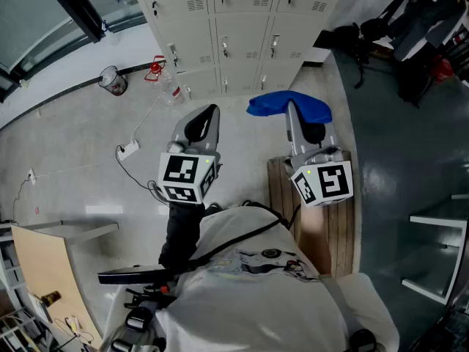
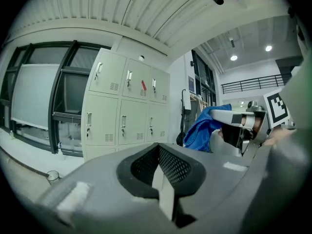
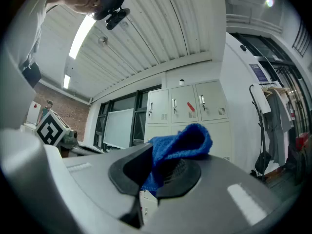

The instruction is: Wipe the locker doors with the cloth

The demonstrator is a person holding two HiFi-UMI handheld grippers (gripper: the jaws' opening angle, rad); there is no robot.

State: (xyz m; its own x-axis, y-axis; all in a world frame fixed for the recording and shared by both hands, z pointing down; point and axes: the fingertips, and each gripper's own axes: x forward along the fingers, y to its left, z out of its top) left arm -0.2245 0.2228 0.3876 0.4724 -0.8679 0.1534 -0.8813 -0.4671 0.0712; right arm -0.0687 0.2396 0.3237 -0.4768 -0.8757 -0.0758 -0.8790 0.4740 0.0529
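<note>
My right gripper (image 3: 155,173) pinches the blue cloth (image 3: 181,143) by a small fold, and most of it is bunched loose above the jaws. I worry it will drag free once I press it along a door. The left gripper (image 2: 161,172) has its tips drawn together on nothing, so it cannot catch a dropped cloth quickly. The lockers (image 1: 242,42) are still well apart from both tools. Their pale doors carry handles, keys, vent slots and a red tag (image 3: 191,107), and any of these could snag the pile. On the light floor (image 1: 80,134) a white cable and socket strip (image 1: 128,150) lie near my path, and a wooden bench (image 1: 315,229) stands just beside my right. A careless step could trip me.
</note>
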